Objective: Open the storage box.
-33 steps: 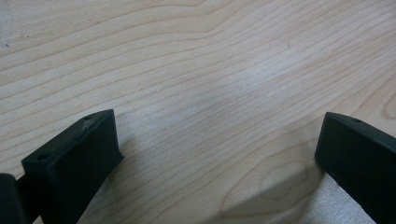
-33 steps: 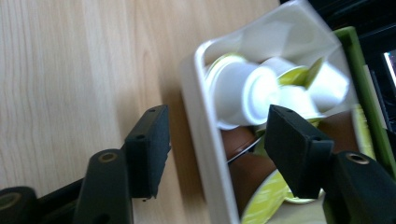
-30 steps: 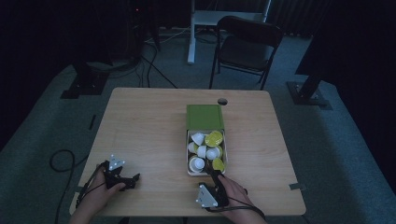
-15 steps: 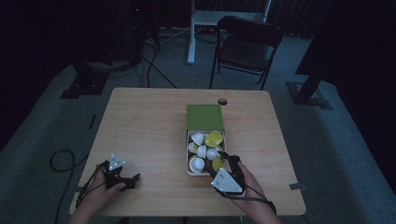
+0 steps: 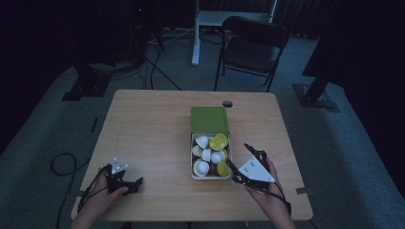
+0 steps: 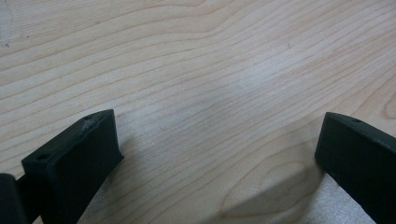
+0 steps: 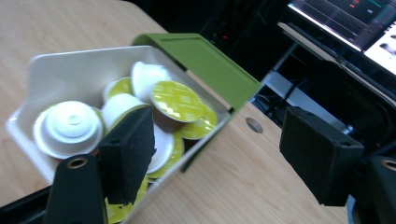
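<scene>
My right claw (image 7: pixel 217 154) gapes wide, one jaw over the white rectangular box (image 7: pixel 60 65) of white and yellow-green coffee capsules (image 7: pixel 177 100), its green lid (image 7: pixel 205 63) folded back. The box sits at the middle of the light wooden table (image 5: pixel 143 129). My left claw (image 6: pixel 217 154) is also wide, low over bare wood

Surroundings of the work area.
A dark folding chair (image 5: pixel 252 46) stands beyond the table (image 5: pixel 143 129); cables (image 5: pixel 157 71) cross the grey floor (image 5: pixel 344 143).
</scene>
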`<state>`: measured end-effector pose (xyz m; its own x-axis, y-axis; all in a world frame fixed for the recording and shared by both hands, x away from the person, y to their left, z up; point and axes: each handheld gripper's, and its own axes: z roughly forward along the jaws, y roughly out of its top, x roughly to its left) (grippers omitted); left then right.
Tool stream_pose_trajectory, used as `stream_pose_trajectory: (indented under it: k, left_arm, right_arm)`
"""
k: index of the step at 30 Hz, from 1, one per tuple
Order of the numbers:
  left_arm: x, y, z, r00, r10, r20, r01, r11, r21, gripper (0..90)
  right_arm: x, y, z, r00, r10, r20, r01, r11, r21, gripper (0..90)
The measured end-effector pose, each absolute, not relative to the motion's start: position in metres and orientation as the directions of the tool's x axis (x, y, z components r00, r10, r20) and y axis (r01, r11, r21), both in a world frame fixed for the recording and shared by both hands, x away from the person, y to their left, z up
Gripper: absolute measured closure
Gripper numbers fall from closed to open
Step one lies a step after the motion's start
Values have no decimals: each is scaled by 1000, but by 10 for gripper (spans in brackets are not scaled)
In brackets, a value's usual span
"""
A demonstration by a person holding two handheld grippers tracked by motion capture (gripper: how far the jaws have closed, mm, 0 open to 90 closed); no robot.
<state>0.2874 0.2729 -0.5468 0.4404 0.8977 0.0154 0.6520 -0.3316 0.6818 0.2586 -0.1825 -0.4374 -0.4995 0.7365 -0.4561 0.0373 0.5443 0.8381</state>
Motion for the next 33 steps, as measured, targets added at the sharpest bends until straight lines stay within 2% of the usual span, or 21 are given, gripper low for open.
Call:
stream_pose_trajectory:
  k: [18,20,24,33]
  left_arm:
    - [287,273,-547,441,898,16,652,-332,682,0]
    - [287,273,-547,440,898,15,652,-331,682,0]
    - [287,273,-547,440,898,15,652,-331,682,0]
    - [287,273,-547,440,898,15,652,-331,682,0]
  right_arm:
    - [271,-214,-453,-435,835,-337,150,436,887,200]
    - [274,-221,-461,-433,850,-300,194,413,890,182]
    - [277,-226,-467,-415,867,-278,220,392,893,155]
    - [284,-243,-493,-366,919,-148,339,280,898,134]
